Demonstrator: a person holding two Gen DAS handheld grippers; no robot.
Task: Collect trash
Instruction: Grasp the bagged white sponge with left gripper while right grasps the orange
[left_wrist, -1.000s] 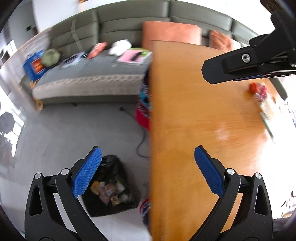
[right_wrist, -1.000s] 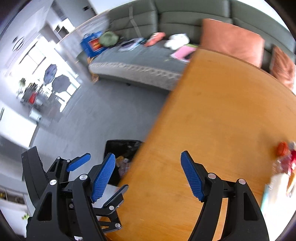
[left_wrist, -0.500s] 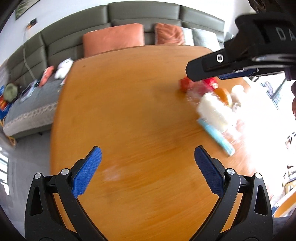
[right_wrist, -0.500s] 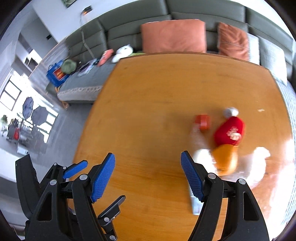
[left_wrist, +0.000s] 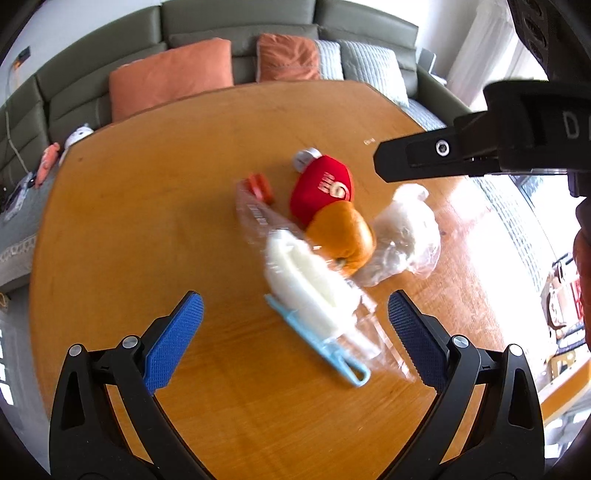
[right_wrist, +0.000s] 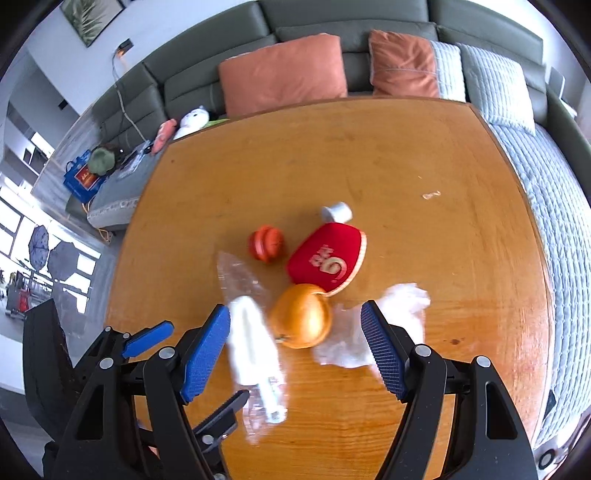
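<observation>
hovering with left gripper (left_wrist: 291, 332) and right gripper (right_wrist: 293, 349) both spread and empty over the trash pile (right_wrist: 295, 291) on the table (right_wrist: 424, 147), next to pinch one piece.

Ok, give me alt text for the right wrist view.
The open right claw hangs over a heap of litter on a wooden table: an orange fruit, a red pouch, clear wrappers and a small red cap. A grey sofa with orange cushions stands behind.
</observation>
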